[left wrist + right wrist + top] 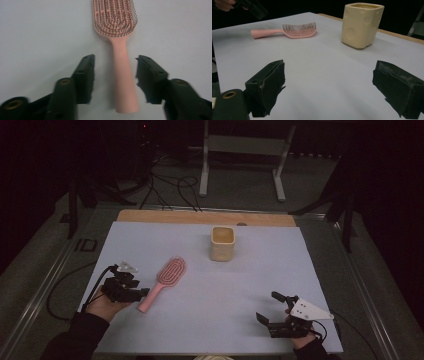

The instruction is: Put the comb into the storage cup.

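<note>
Left gripper view: left claw [115, 77] spread wide, astride pink plastic hairbrush [120, 50] handle, long axis running straight ahead between jaws.

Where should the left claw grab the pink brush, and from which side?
Probably by the handle, from above. The pink brush lies flat, bristles up, and the open left claw already straddles the slim handle; the wide bristled head would grip worse.

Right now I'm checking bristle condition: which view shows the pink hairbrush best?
The left gripper view: the hairbrush lies close, bristles up, handle between the open jaws, though its top is cropped. The right gripper view shows it whole from the side, farther off; the high view shows it small.
</note>
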A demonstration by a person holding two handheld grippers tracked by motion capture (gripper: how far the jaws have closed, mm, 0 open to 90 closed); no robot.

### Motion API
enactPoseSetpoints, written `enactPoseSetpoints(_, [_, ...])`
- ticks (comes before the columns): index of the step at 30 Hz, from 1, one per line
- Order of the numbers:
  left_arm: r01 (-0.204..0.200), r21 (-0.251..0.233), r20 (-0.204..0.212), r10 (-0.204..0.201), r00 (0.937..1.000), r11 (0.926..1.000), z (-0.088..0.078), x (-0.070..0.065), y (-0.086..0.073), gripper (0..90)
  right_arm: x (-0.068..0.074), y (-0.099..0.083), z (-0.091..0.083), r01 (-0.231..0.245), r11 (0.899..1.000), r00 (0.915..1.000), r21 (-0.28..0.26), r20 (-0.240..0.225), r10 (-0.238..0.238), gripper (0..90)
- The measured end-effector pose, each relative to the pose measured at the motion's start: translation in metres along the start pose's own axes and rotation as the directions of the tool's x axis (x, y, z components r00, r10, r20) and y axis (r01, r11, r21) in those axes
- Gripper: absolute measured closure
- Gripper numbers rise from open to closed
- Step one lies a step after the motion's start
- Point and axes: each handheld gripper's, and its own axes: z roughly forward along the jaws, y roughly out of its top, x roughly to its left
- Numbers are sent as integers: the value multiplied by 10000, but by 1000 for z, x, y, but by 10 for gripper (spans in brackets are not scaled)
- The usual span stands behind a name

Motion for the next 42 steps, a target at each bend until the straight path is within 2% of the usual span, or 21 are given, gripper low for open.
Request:
enactPoseSetpoints(2, [-12,146,-48,12,10000,9999,2,-1,3,442,0,0,0,0,10000,10000,-8,-8,0,101])
enactPoseSetpoints(6, [-143,342,-133,147,9998,9993,4,-7,9,296,1,0,0,19,10000,10000,-25,-20,-19,101])
enactPoseSetpoints(7, [-120,407,-34,122,9999,9991,5,-8,10,253,1,0,0,21,10000,10000,-25,-21,-21,101])
enactPoseSetpoints(9, [-83,596,-93,89,9999,9982,6,-11,13,165,1,0,0,-2,10000,10000,-4,-26,2,101])
enactPoseSetpoints(15, [-21,1175,-207,46,9998,9931,14,-13,19,7,1,0,0,-9,10000,10000,6,-15,9,101])
enactPoseSetpoints(22, [288,1623,96,-308,9995,9863,24,-15,25,3,1,0,0,43,10000,10000,-3,-8,-43,101])
enactPoseSetpoints(29, [733,1850,18,-749,9972,9800,31,-13,31,4,1,0,0,27,10000,10000,-2,-12,-27,101])
enactPoseSetpoints(32, [851,2019,127,-894,9959,9757,34,-9,33,4,1,0,0,7,10000,10000,5,-5,-7,101])
enactPoseSetpoints(38, [967,2146,217,-1037,9944,9719,38,-4,36,33,1,0,0,-5,10000,10000,10,-8,5,101])
enactPoseSetpoints(40, [969,2160,135,-1022,9947,9716,40,-4,36,53,1,0,0,-5,10000,10000,12,-13,5,101])
enactPoseSetpoints(42, [938,2231,253,-1020,9945,9703,42,-4,36,84,1,0,0,-13,10000,10000,11,-22,13,101])
